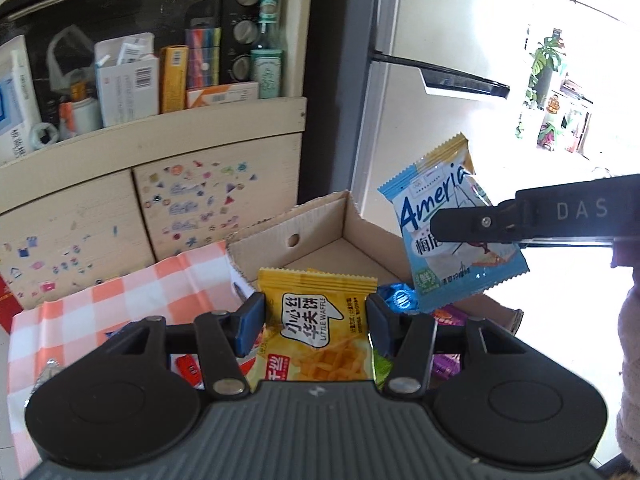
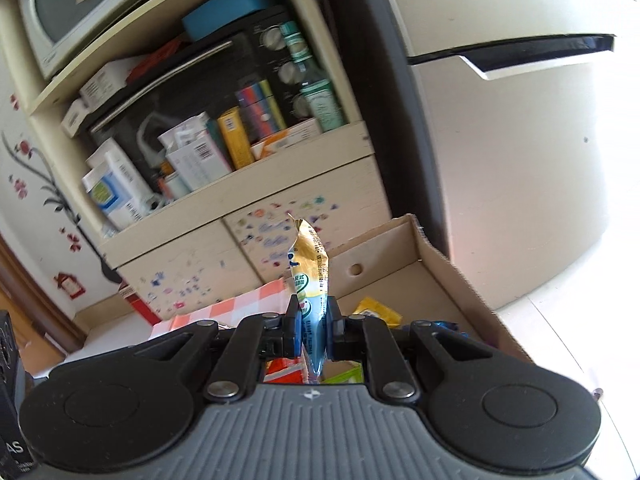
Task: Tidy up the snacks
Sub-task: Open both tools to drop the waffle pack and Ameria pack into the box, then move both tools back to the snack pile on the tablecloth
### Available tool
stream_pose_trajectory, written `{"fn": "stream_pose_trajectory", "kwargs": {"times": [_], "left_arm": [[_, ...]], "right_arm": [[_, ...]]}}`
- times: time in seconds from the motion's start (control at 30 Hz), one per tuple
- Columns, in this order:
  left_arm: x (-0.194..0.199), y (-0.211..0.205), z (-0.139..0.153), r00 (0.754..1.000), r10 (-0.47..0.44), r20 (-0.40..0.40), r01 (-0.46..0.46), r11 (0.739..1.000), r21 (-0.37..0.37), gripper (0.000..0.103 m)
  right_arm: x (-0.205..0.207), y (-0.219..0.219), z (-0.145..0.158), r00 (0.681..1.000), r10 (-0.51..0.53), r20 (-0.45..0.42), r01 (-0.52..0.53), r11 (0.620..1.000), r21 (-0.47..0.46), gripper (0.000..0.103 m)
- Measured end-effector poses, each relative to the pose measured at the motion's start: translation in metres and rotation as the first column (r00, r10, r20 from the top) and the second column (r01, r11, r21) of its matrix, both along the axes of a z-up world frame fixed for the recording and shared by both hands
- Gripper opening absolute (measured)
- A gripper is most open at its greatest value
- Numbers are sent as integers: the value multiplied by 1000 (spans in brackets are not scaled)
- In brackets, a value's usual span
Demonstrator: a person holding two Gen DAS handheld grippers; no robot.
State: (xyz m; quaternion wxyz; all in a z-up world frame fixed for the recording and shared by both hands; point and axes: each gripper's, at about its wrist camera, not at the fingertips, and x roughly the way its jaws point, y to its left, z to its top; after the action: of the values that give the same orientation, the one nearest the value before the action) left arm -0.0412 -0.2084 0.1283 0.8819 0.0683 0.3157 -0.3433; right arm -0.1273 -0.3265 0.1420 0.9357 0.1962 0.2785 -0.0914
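Yellow waffle packet (image 1: 316, 332) stands upright; blue packet (image 1: 452, 236) tilted.

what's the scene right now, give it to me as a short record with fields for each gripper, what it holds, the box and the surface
left gripper: shut on yellow waffle packet, held flat between the pads
right gripper: shut on blue Ameria packet, seen edge-on in its own view
cardboard box: open-topped, behind both packets; a yellow packet lies inside
checked cloth: orange and white, left of the box
loose snacks: a blue-wrapped sweet and purple wrappers lie below the grippers
background: shelf unit with boxes and bottles
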Motion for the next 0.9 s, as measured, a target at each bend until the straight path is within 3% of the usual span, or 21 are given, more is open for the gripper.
{"fn": "stream_pose_trajectory", "kwargs": {"times": [0.27,0.37,0.47,0.5,0.53,0.57,0.9], "left_arm": [[11,-49,-27,996,-39,-80,39,999,-13,55],[10,-58,-32,996,-41,-79,43,999,26,76],[11,-53,-28,994,-61,-89,63,998,23,81],[13,-50,-26,993,-62,-99,64,998,23,82],[16,-46,-24,992,-59,-108,62,998,26,83],[18,-43,-22,992,-54,-116,58,998,31,83],[41,33,-19,991,31,-130,-19,996,91,87]], "right_arm": [[7,-18,-11,994,-96,-46,97,995,34,15],[8,-25,-14,989,-136,-51,139,988,60,21],[7,-27,-12,989,-146,-29,148,986,81,35],[7,-26,-11,989,-145,-21,147,986,80,43],[8,-24,-11,990,-143,-15,144,987,77,58],[8,-23,-11,990,-140,-7,141,987,74,65],[28,5,-15,1000,-24,6,24,998,55,90]]}}
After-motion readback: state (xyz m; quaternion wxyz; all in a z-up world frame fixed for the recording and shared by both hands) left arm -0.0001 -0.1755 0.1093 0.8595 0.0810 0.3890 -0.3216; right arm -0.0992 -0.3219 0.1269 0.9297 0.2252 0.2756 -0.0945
